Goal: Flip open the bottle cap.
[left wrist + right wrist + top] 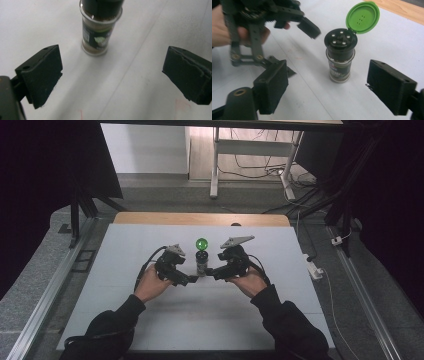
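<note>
Spice jar (340, 63): clear glossy glass body with a printed paper label, black plastic shaker top, and smooth green plastic flip lid (362, 17). Table (150, 315): matt white surface, with a bare wood strip (200, 218) at the far edge. Right gripper (332, 90): matt black jaw pads, edges rough and chipped.

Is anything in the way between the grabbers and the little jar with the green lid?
Nothing visible is. The spice jar stands upright on the white table, green lid flipped open. The left gripper and right gripper both have open jaws facing it, with bare table between.
</note>
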Demonstrator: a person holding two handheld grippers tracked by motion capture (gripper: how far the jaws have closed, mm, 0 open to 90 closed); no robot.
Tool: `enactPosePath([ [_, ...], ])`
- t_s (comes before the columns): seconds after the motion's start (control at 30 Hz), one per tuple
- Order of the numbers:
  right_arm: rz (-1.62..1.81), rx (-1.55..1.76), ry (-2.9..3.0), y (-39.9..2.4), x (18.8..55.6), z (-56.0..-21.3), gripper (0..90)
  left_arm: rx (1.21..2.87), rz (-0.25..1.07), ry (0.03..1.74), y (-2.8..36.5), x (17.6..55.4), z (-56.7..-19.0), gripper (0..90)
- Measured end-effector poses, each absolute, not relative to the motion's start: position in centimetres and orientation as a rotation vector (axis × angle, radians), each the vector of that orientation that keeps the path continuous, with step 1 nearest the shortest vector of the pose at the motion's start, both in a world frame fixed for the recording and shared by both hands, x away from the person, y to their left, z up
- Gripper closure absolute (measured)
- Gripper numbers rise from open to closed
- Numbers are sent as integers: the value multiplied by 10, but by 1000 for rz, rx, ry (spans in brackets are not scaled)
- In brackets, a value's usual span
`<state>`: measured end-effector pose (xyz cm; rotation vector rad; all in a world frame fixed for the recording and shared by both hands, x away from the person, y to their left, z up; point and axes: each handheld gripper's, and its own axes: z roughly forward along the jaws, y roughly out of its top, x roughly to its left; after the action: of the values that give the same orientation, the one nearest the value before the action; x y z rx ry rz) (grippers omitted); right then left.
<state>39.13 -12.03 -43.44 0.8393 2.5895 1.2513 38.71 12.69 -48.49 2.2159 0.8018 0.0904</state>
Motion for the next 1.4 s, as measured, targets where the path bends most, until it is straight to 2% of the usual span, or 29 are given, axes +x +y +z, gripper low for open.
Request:
enactPosePath([
  [0.33, 1257, 837, 2616, -126, 378, -438, 88, 2137, 18, 817, 155, 361, -475, 13],
  [0.67, 1241, 795, 2635, -133, 364, -441, 0, 2123, 27, 821, 171, 339, -471, 0],
  [1.4, 1211, 884, 2538, -197, 319, -443, 0, 2018, 76, 930, 221, 277, -464, 0],
])
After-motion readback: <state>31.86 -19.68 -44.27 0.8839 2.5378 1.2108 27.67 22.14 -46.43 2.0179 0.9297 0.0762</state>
